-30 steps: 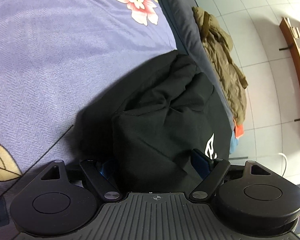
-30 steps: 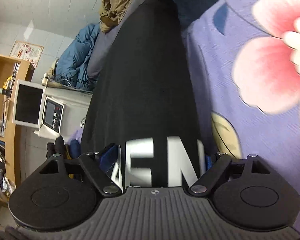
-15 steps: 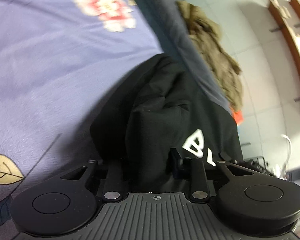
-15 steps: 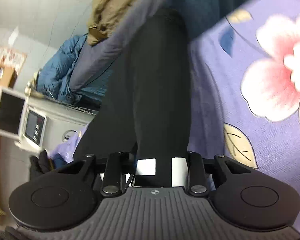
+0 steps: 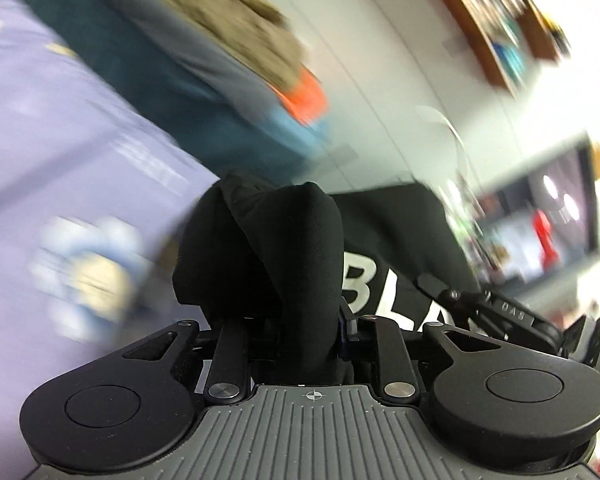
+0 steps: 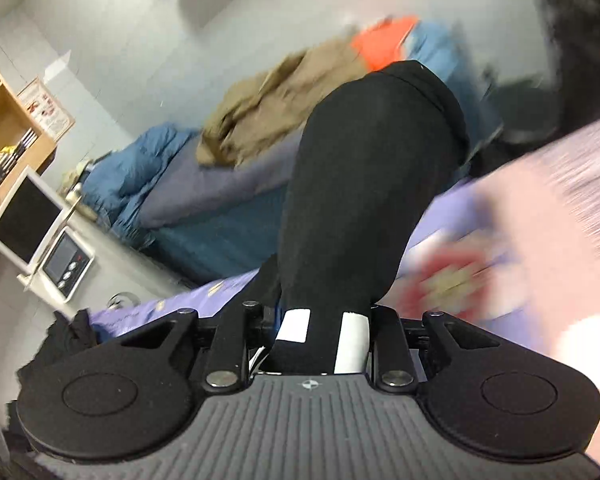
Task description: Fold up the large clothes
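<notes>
step: lifting black sweatshirt (image 5: 300,248) off bedsheet (image 5: 60,128) | left gripper (image 5: 300,340) jaws easing open, right gripper (image 6: 320,332) closing, both pinching it | next: I spread it flat ahead

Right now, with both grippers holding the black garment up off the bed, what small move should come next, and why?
Probably draw the left gripper and right gripper apart to pull the black garment taut. Its fabric is bunched between both pairs of jaws, the left opening slightly and the right closing, above the purple floral bedsheet, so it cannot yet fold flat.
</notes>
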A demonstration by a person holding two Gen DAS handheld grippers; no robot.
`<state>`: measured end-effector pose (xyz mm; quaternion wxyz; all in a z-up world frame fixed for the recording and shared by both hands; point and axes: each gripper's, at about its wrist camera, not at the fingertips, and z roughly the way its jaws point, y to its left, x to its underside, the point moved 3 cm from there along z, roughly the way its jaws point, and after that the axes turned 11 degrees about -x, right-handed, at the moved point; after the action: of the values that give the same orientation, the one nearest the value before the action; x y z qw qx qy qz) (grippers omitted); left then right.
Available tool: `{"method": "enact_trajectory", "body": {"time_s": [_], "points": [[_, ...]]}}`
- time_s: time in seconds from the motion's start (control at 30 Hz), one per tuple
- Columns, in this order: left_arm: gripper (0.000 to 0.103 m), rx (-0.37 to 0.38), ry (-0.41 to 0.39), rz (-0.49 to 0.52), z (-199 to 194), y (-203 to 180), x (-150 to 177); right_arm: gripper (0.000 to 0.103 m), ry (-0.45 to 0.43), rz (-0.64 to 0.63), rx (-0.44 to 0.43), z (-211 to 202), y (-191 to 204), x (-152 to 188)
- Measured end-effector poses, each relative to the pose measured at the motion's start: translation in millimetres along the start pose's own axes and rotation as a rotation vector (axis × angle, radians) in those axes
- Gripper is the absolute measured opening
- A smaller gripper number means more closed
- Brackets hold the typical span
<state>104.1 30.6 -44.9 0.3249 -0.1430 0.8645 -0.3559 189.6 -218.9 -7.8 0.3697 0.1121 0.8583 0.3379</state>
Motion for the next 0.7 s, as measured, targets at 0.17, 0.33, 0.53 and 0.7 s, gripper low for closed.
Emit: {"method": "enact_trajectory", "body": {"time_s": [0.17,0.33,0.53,0.7], "points": [[0.080,0.117,0.148,0.136,70,-101,58,0.028,-0.114,-0.036,0.115,-118,-61,-23],[0.079,0.129,0.300,0.239,135,-165,129,0.028,-0.234,0.002,0.256,-239,-136,-29],[0.077,-0.028,0.413,0.286,165,-158,184,0.035,-0.291,0.244,0.404,-326,-243,9],[0.080,-0.074,0.430,0.254,168,-120,182,0.068,-0.354,0.630,0.391,-349,-323,77]]}}
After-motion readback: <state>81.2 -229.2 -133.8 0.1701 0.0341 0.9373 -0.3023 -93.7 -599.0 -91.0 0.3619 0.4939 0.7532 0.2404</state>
